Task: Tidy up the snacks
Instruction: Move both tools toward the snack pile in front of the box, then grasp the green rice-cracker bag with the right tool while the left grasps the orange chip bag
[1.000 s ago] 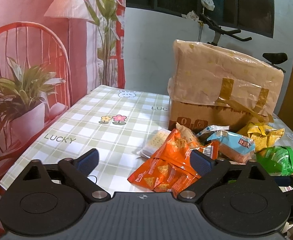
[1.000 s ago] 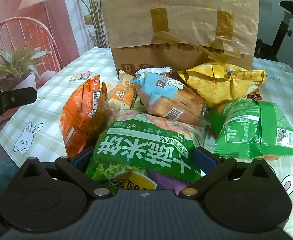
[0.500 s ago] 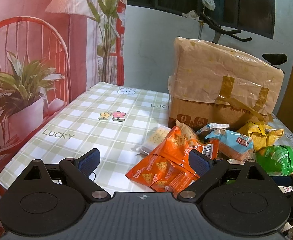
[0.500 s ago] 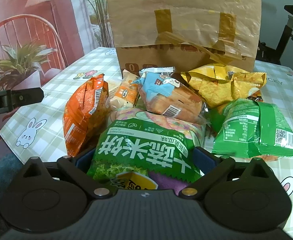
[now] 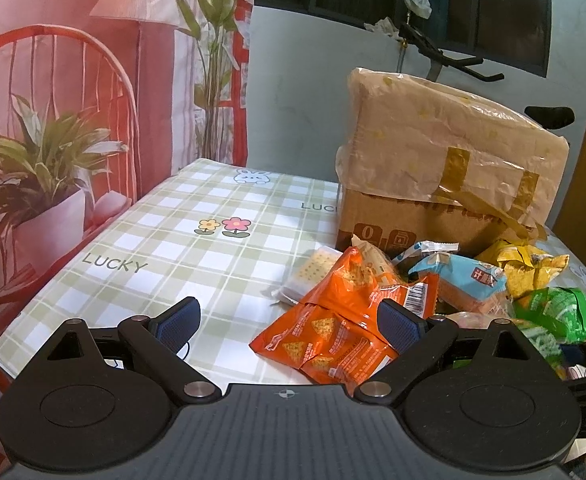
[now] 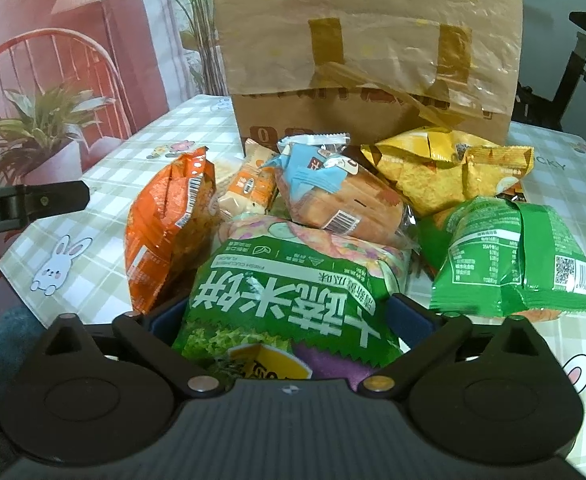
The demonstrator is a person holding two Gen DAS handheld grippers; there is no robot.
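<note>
1. Left view: your left claw (image 5: pixel 289 322) is spread wide and holds nothing, its pads hanging over the checked cloth (image 5: pixel 197 256) at the near edge of the pile. The orange bag (image 5: pixel 333 330) of triangle chips lies partly between the fingers, likely the easiest piece to take since it sits on the outside of the heap. Behind it lie a cracker pack (image 5: pixel 313 270), a blue bread pack (image 5: pixel 467 280), a yellow bag (image 5: pixel 529 270) and a green bag (image 5: pixel 561 312), all crowded against the box (image 5: pixel 445 184), which is wrapped in plastic and taped. The cloth reads "LUCKY" twice.

2. Right view: your right claw (image 6: pixel 291 324) is also spread, with the rice-cake bag (image 6: pixel 293 300) lying between the fingers; I cannot see either pad pressing it, so it looks framed rather than gripped. That bag carries large Chinese characters upside down and small print "FRESH CUCUMBER FLAVOR". Beyond it sit the orange bag (image 6: pixel 169 224), a small peach pack (image 6: pixel 249 188), the bread pack (image 6: pixel 333 196), the yellow bag (image 6: pixel 449 172) and the green bag (image 6: pixel 509 256) with a barcode and QR code. The snacks are one loose pile before the box (image 6: pixel 369 52); sorting seems barely begun.
</note>
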